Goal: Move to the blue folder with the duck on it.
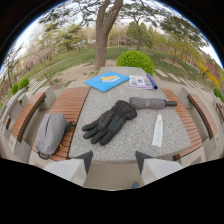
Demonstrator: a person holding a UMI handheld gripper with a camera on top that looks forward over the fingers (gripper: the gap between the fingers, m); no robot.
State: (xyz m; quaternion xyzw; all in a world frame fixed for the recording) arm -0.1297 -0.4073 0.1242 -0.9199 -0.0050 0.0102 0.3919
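Gripper view: gloves (pixel 109 122) before blue folder (pixel 106 80)

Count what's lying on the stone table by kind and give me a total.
Folders: 1, blue folder
Booklets: 1, booklet
Umbrellas: 1, folded umbrella
Gloves: 1, black pair
Tubes: 1, white tube
Total: 5

- The speckled grey stone table (pixel 131 131) looks rough and matt.
- At 9 and 3 o'clock of it, the slatted orange-brown wooden benches (pixel 69 104) show a smooth grain.
- The black leather-look gloves (pixel 109 122) have a dull sheen.
- The grey cloth backpack (pixel 51 133) is matt.
- At 12 o'clock, the blue folder (pixel 106 80) looks smooth, like plastic.
- The grey folded umbrella (pixel 148 103) is soft fabric.
- The white tube (pixel 158 131) looks like smooth plastic.
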